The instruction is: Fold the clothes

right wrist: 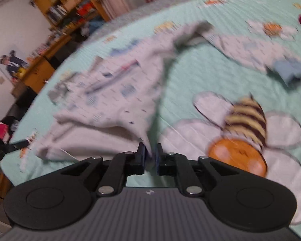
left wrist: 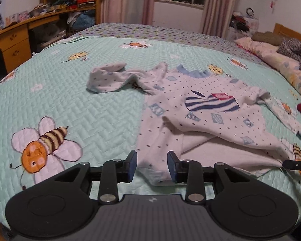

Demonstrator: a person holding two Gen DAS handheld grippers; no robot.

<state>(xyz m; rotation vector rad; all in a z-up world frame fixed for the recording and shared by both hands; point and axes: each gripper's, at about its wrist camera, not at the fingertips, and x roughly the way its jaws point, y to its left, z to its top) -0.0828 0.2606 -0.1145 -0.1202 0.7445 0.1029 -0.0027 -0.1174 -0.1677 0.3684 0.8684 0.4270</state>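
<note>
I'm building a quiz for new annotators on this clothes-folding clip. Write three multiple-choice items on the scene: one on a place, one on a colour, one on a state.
1. Where does the white patterned shirt lie?
A. on the wooden desk
B. on the bee-print bedspread
C. on the floor

2. What colour are the stripes of the shirt's chest patch?
A. dark blue
B. green
C. orange

3. How is the right gripper?
A. wide open above the shirt
B. shut on nothing
C. shut on the shirt's hem

Answers:
1 B, the shirt is spread over the quilted bedspread.
2 A, dark blue bands cross the white patch.
3 C, white cloth is pinched between its pads, while the left gripper stands open, with cloth between its fingers.
</note>
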